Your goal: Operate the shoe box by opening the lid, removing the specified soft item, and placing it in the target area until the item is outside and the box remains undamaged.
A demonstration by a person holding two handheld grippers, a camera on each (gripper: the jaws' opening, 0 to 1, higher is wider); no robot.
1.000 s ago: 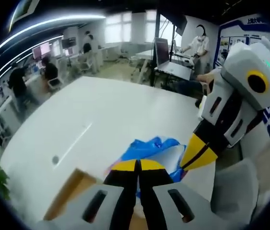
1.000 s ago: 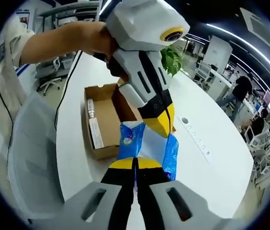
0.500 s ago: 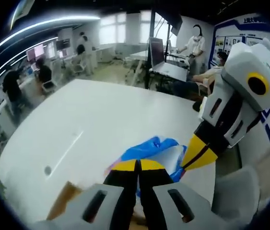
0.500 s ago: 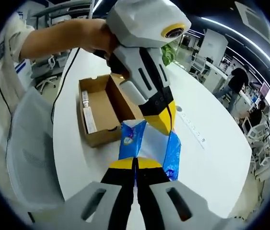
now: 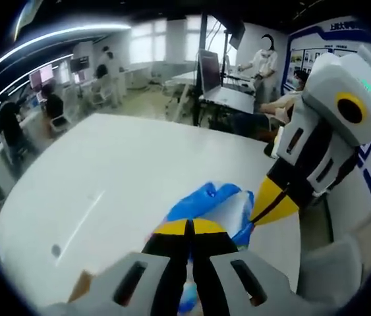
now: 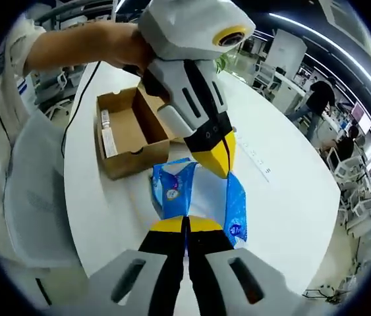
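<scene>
The brown box [image 6: 124, 131] sits open on the white table [image 6: 290, 197] with a small white thing inside. The blue and white pack [image 6: 198, 201] is out of it, up above the table. The left gripper [image 6: 217, 164] and right gripper [image 6: 186, 227] both pinch the pack, jaws pressed together. The left gripper view shows people and desks far off.
</scene>
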